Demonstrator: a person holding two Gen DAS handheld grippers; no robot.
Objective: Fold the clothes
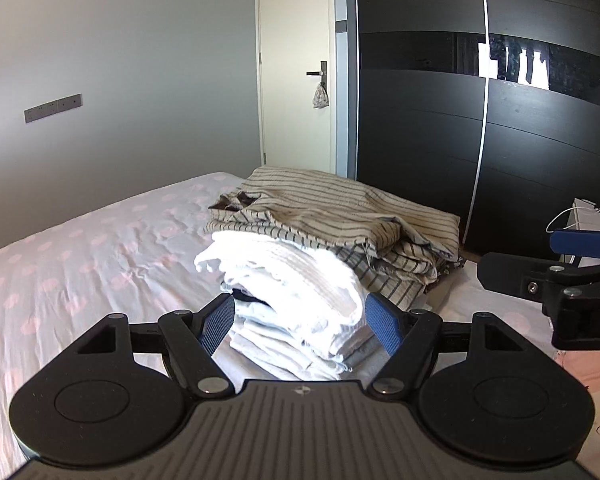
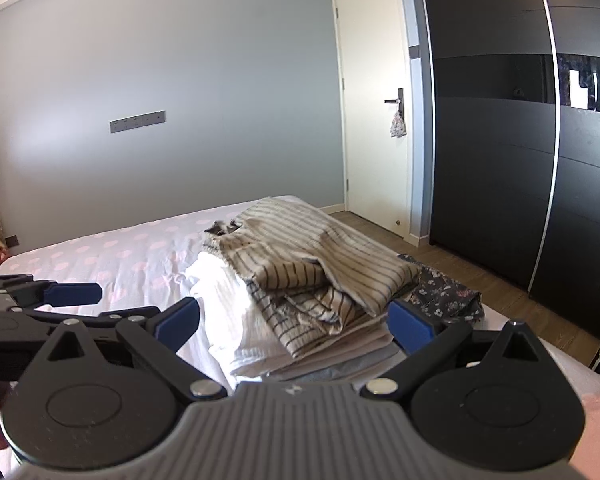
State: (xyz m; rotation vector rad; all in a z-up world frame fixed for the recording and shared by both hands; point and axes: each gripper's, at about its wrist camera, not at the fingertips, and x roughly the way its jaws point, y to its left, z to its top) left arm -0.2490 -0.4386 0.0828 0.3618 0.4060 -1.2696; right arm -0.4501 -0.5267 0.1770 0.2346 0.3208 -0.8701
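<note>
Folded clothes stack (image 1: 296,292) on pink-dotted bed (image 1: 80,248). Left gripper (image 1: 300,322) fingers spread wide flanking white folded piece, pads not pressing. Right gripper (image 2: 294,318) fingers spread around striped garment (image 2: 308,256), nothing clamped.

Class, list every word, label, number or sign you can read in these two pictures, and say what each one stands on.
"D": one white letter, cut off by the picture's edge, on the body of the right gripper.
Small cross-in-circle emblem, no letters: on the left gripper.
Wall switch panel: any markings are too small to read.
No other text is readable.
</note>
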